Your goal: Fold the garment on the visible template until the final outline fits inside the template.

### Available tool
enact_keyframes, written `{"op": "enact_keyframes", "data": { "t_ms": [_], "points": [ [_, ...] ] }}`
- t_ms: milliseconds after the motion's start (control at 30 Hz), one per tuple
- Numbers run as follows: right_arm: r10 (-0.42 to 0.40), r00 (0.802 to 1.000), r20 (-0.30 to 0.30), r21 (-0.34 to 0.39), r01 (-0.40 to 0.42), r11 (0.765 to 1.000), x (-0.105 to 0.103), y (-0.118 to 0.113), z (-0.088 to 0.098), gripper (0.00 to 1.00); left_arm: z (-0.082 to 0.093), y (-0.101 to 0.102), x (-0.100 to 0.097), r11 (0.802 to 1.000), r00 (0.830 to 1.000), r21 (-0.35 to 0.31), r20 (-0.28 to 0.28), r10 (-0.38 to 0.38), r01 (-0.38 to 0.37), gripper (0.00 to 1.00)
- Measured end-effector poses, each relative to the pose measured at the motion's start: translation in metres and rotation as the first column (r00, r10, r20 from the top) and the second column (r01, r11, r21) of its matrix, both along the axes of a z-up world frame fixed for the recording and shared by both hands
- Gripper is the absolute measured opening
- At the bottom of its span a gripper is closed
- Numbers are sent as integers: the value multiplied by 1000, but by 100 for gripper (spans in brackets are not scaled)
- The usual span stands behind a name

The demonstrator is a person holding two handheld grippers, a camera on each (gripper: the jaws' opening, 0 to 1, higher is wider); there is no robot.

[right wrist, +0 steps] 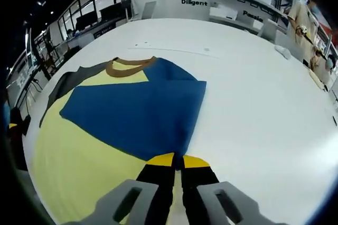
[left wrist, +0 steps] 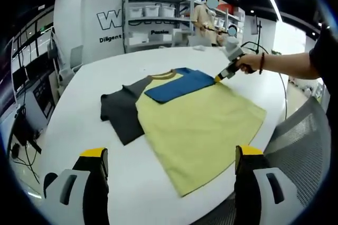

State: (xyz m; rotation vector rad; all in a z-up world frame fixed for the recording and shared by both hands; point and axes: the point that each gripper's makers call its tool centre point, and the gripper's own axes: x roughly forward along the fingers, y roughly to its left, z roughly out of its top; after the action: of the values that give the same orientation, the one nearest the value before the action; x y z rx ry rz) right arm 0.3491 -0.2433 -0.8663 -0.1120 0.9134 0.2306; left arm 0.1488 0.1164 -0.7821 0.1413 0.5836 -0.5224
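Observation:
A T-shirt lies flat on the white table (left wrist: pixel 79 109): yellow body (left wrist: pixel 200 122), brown collar (left wrist: pixel 163 75), dark grey sleeve (left wrist: pixel 120 110) spread to the left. Its blue sleeve (left wrist: pixel 179 85) is folded over onto the yellow chest. My right gripper (left wrist: pixel 219 77), held by a hand, pinches the tip of that blue sleeve; in the right gripper view the blue sleeve (right wrist: pixel 137 111) tapers into the closed jaws of the right gripper (right wrist: pixel 177 160). My left gripper (left wrist: pixel 171 153) hangs open above the shirt's near hem, with nothing between its jaws.
A grey mesh chair (left wrist: pixel 301 146) stands at the table's right edge. Shelves with white boxes (left wrist: pixel 153 19) and a standing person (left wrist: pixel 206 21) are beyond the far side. A small white object (right wrist: pixel 283 52) lies on the far right of the table.

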Motion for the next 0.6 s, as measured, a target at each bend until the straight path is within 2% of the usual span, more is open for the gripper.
{"op": "enact_keyframes", "data": {
  "t_ms": [267,533,567,600],
  "points": [
    [-21,1000,1,-27,21,999,5,-21,0,0,-3,4,5,1000,1000,-6,-26,-1,1,95],
    [-36,999,0,-39,36,999,6,-31,0,0,1,9,25,1000,999,-6,-38,-1,1,92],
    [-33,999,1,-41,33,999,5,-31,0,0,1,10,30,1000,999,-11,-40,6,-6,91],
    [19,1000,4,-60,-19,998,4,-29,1,1,2,10,32,1000,999,-15,-40,8,-9,91]
  ]
}}
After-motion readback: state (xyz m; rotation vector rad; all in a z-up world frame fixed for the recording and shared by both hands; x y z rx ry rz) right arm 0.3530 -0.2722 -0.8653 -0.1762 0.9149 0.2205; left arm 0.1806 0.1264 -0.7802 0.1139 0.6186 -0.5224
